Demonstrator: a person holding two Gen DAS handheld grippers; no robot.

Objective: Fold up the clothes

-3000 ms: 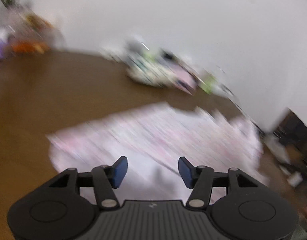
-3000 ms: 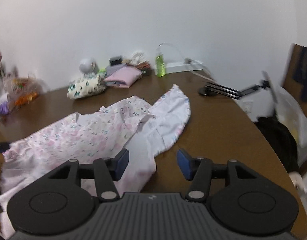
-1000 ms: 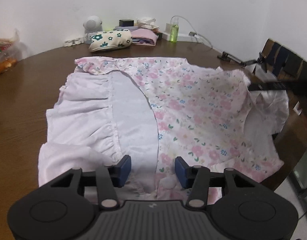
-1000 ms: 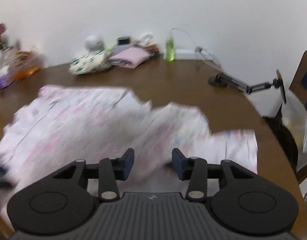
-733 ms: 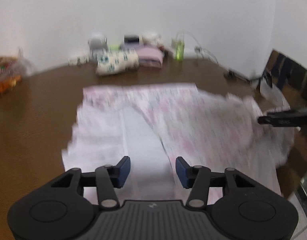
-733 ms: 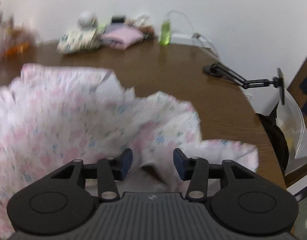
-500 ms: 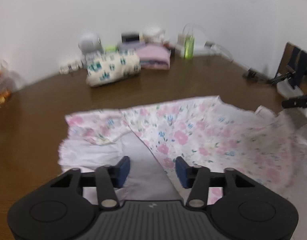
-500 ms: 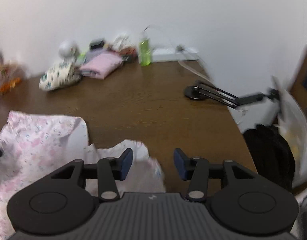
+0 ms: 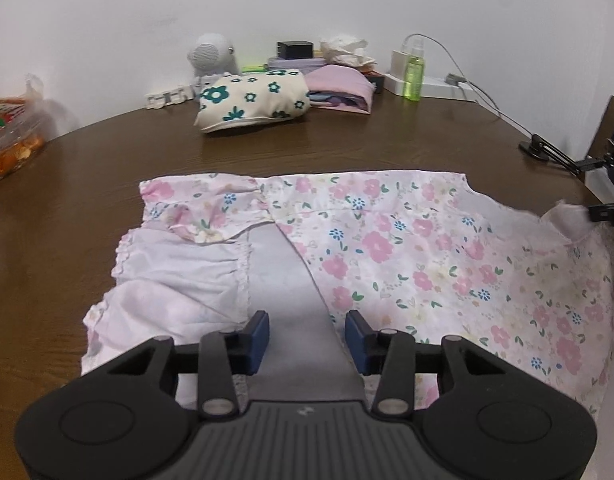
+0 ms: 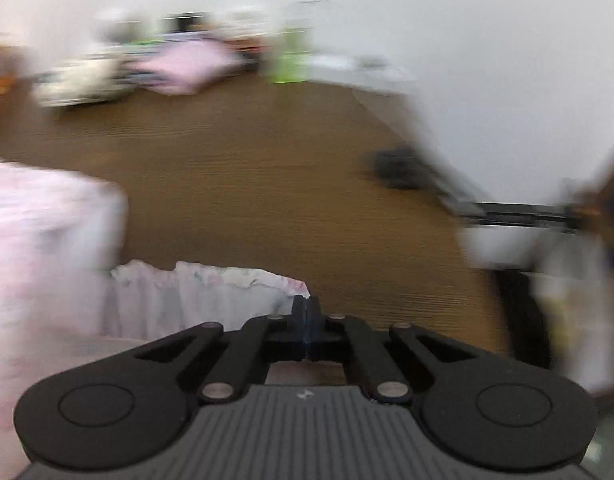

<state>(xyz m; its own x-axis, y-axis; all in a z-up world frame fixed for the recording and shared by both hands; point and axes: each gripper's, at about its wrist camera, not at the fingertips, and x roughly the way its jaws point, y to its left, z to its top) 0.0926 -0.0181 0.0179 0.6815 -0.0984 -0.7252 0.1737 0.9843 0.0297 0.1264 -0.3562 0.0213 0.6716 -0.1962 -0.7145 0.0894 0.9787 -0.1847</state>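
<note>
Two grippers work one garment. Nearest the left wrist camera, the left gripper (image 9: 306, 338) hangs with its jaws parted and nothing pinched between them; its blue pads straddle a grey strip of the floral dress (image 9: 391, 248), and whether they touch the cloth cannot be determined. In the right wrist view, the right gripper (image 10: 306, 322) has its jaws clenched together at a ruffled hem edge of the same dress (image 10: 203, 292); the frame is blurred, but the frill meets the closed pads, so the reading is a grip on that edge. The dress lies spread on the brown tabletop (image 9: 347, 148), its long axis running across the left view from the gathered sleeve at the left to the raised corner at the far right, where the right gripper's dark fingertips (image 9: 607, 212) hold the cloth lifted off the surface. Judgement: the coming fold turns on this layout. The held corner lies well to the right of the left gripper, so the right hand is the nearer one to carry it across toward the sleeve side, while the left gripper is placed to secure the near edge. Farther back, near the wall, sit a folded flower-print cloth (image 9: 253, 100), a folded pink garment (image 9: 343, 88) and a green bottle (image 9: 413, 74), well apart from the dress.
</note>
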